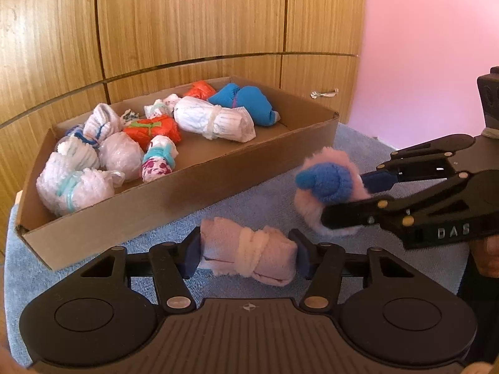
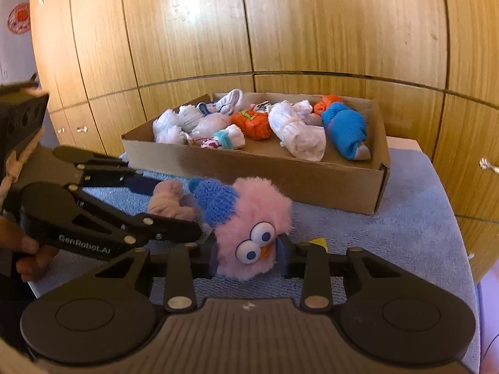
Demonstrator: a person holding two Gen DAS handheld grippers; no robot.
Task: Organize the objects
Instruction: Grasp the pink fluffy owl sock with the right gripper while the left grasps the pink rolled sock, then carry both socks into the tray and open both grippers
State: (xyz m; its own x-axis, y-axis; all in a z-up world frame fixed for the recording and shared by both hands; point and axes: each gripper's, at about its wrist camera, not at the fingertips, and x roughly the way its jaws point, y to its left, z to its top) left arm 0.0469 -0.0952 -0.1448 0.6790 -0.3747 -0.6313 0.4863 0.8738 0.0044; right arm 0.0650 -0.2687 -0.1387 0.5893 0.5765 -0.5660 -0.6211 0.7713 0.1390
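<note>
1. Your left gripper [image 1: 246, 257] is clamped on the ends of a rolled pale-pink sock bundle [image 1: 249, 255], just above the blue towel [image 1: 265, 205].
2. Your right gripper [image 2: 248, 257] pinches a fluffy pink bird toy with a blue knitted cap [image 2: 252, 221]; only the right wrist view shows its googly eyes.
3. Both grippers reach toward each other, near the brown cardboard tray of rolled socks [image 1: 187, 184].

left hand-held gripper [image 1: 246, 257]: jaws clamped on load | right hand-held gripper [image 2: 248, 257]: jaws clamped on load
</note>
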